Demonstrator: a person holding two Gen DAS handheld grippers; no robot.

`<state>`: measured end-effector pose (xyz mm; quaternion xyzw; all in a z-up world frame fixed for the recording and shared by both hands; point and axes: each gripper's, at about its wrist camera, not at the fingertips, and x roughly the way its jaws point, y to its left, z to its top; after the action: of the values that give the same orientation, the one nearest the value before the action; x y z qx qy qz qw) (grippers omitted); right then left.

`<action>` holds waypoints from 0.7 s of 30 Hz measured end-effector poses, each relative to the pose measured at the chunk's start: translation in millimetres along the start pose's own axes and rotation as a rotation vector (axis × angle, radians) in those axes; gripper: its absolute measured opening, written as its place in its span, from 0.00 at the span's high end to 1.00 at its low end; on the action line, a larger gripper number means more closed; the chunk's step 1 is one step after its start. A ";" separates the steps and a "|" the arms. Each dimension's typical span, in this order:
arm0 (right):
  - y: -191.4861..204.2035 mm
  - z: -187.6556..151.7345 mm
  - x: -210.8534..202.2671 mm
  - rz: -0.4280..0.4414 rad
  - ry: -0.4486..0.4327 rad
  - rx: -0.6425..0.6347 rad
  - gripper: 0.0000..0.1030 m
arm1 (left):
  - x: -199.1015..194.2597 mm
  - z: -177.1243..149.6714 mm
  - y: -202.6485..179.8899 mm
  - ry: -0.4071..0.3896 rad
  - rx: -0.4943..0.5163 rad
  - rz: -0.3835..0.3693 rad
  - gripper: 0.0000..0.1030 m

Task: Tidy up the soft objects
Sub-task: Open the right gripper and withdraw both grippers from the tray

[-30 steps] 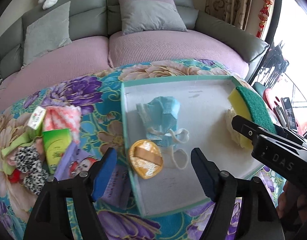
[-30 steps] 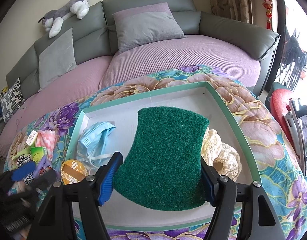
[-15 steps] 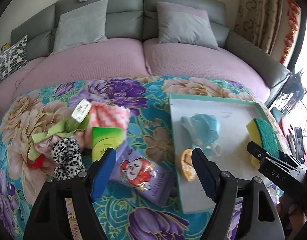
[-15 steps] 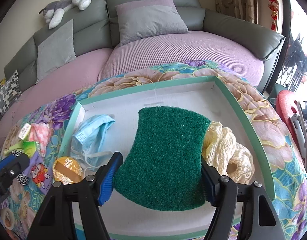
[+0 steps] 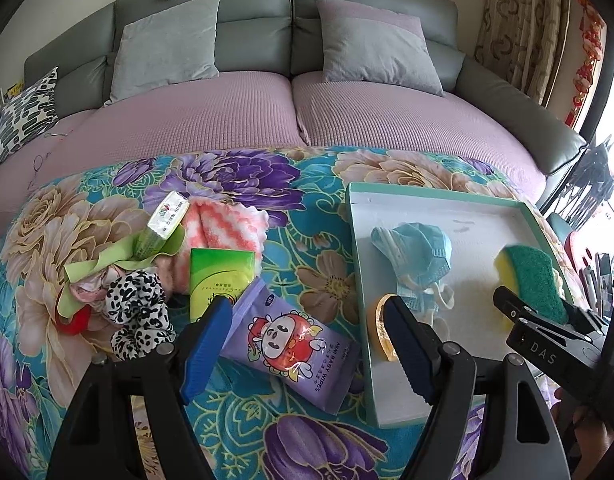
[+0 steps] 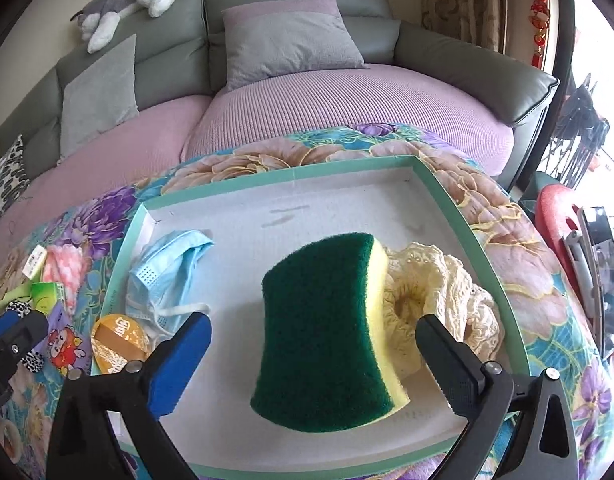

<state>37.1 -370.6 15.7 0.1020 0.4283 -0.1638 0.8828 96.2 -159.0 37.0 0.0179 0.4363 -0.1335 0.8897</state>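
A green-and-yellow sponge (image 6: 327, 332) lies loose in the teal-rimmed white tray (image 6: 347, 184), leaning on a cream lace cloth (image 6: 447, 280). My right gripper (image 6: 313, 344) is open, its fingers wide on either side of the sponge and not touching it. A blue face mask (image 5: 415, 252) and an orange round pad (image 5: 377, 322) lie at the tray's left. My left gripper (image 5: 305, 320) is open above a purple baby-wipes pack (image 5: 291, 344) on the floral cloth, left of the tray. Behind it sit a green tissue pack (image 5: 217, 276), a pink-white towel (image 5: 227, 228) and a leopard scrunchie (image 5: 137, 304).
The floral cloth (image 5: 243, 176) covers a rounded surface in front of a grey and lilac sofa (image 5: 267, 112) with cushions and a plush toy. A red stool and a phone (image 6: 603, 272) stand at the right. A small white-green packet (image 5: 167, 216) tops the pile.
My right gripper opened and let go of the sponge, which now rests against the lace cloth. My left gripper swung left from over the tray to above the wipes pack.
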 end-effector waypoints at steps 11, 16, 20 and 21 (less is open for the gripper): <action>4.2 0.0 -6.2 -0.003 -0.004 -0.008 0.00 | 0.1 -0.3 3.5 0.002 -0.005 0.008 0.23; 6.2 0.1 -8.9 -0.012 0.002 -0.017 0.00 | -0.2 -0.1 8.6 0.001 -0.016 0.021 0.23; 9.5 -0.4 -13.2 -0.015 0.007 -0.028 0.00 | -3.1 0.8 16.1 -0.007 -0.031 0.030 0.15; 10.8 -0.3 -14.3 -0.016 0.008 -0.033 0.00 | -4.8 1.0 18.5 -0.013 -0.035 0.035 0.13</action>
<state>32.6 -357.5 27.3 0.0845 0.4353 -0.1630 0.8813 98.9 -140.3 39.8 0.0092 0.4325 -0.1106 0.8948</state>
